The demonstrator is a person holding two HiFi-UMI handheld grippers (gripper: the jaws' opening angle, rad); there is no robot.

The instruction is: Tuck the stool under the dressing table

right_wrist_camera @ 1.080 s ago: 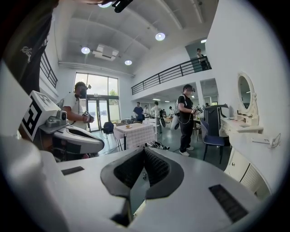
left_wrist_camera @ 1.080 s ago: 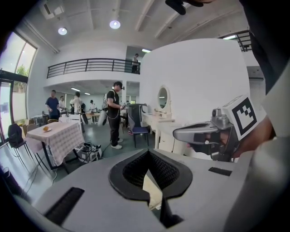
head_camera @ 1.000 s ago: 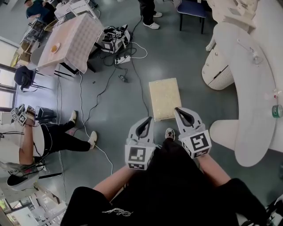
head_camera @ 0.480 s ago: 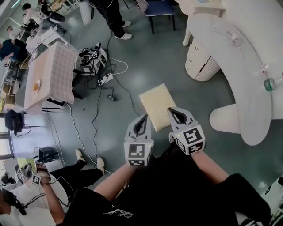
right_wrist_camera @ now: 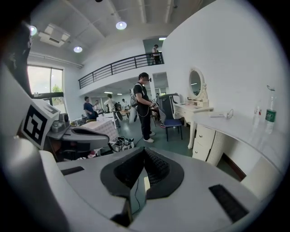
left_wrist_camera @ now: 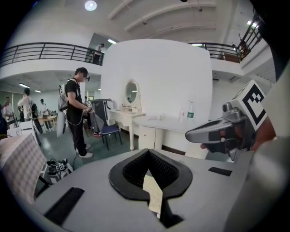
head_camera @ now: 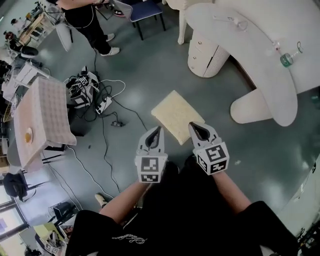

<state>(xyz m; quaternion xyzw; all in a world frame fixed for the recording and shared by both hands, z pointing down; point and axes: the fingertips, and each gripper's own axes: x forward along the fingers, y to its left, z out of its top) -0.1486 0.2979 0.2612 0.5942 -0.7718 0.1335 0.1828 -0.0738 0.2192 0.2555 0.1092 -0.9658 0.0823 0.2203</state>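
The stool (head_camera: 176, 114), with a square cream cushion, stands on the grey floor a short way left of the white curved dressing table (head_camera: 235, 37). Both grippers hover just short of its near edge, a little apart from each other. My left gripper (head_camera: 158, 130) is shut and empty, at the near left corner. My right gripper (head_camera: 193, 126) is shut and empty, at the near right corner. In the left gripper view a cream strip of the stool (left_wrist_camera: 152, 194) shows below the shut left gripper (left_wrist_camera: 147, 156). The right gripper (right_wrist_camera: 144, 154) looks past its shut jaws toward the dressing table (right_wrist_camera: 240, 124).
A blue chair (head_camera: 145, 10) and a standing person (head_camera: 85, 17) are beyond the stool. Cables and a power strip (head_camera: 102, 102) lie on the floor to its left, beside a table with a checked cloth (head_camera: 42, 117). A bottle (head_camera: 286, 59) stands on the dressing table.
The whole view has swung, so the stool and dressing table sit further up and left in the picture. Both grippers moved along with it, stayed shut and kept to the stool's near edge.
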